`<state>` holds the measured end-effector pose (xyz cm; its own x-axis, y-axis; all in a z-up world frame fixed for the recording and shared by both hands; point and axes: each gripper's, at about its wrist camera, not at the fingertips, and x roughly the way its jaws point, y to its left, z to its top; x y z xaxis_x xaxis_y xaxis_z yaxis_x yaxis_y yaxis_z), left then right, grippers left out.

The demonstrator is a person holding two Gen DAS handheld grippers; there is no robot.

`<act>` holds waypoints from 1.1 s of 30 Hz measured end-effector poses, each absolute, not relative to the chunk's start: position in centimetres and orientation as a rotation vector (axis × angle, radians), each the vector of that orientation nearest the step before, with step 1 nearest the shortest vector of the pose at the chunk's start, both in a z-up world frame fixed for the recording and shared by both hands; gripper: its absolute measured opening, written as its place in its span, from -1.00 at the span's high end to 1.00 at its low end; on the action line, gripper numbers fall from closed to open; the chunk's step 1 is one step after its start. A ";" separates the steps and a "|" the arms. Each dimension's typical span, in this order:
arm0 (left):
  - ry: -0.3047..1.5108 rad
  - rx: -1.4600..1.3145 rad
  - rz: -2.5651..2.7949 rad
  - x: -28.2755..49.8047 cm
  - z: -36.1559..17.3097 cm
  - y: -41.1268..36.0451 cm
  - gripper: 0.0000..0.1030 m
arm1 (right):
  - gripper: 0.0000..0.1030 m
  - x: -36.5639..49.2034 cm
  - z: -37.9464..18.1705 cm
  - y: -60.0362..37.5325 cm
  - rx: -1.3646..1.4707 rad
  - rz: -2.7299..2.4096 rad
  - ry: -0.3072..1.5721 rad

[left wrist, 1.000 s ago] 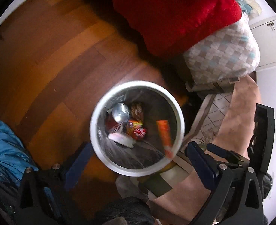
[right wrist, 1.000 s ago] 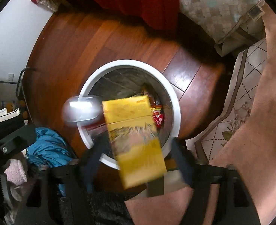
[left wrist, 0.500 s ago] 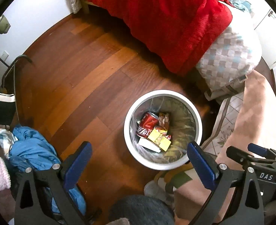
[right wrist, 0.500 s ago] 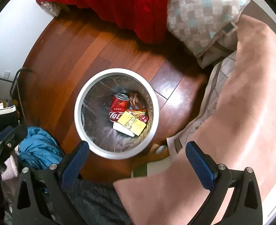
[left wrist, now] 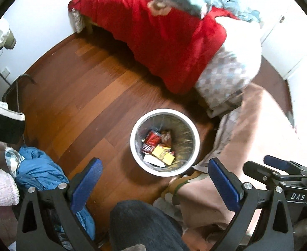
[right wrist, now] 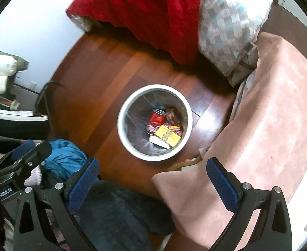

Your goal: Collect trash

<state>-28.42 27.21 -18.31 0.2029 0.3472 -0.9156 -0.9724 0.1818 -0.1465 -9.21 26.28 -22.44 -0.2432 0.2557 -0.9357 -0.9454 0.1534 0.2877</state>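
A round white trash bin with a clear liner stands on the wooden floor below both grippers. Inside lie a red can, a yellow packet, a white flat piece and snack wrappers. My left gripper hangs high above the bin, open, with nothing between its blue pads. My right gripper is also high above the bin, open wide and empty. The right gripper's body shows at the right edge of the left wrist view.
A bed with a red blanket and a checkered quilt stands beyond the bin. A pink cloth lies to the right. Blue clothing is heaped on the floor at left. The person's dark trouser leg fills the bottom centre.
Both grippers rose, so the bin looks smaller. The yellow packet that was at the right gripper a second ago now lies in the bin beside the can.
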 end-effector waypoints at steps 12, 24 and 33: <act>0.790 -0.871 1.042 -28.7 -10.6 23.8 -1.00 | -1.00 -9.5 -11.9 22.2 -0.648 1.530 1.248; 0.733 -0.851 0.998 -28.8 -6.4 21.6 -1.00 | -1.00 -9.4 -5.9 19.3 -0.620 1.633 1.220; 0.721 -0.852 0.985 -28.6 -5.9 21.2 -1.00 | -1.00 -9.5 -4.3 18.5 -0.634 1.645 1.209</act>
<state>-28.58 21.22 -5.88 0.3823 0.4050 -0.8306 -0.9141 0.2973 -0.2758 -9.49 18.47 -4.34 -0.4014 0.3914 -0.8281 -0.9072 -0.0453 0.4183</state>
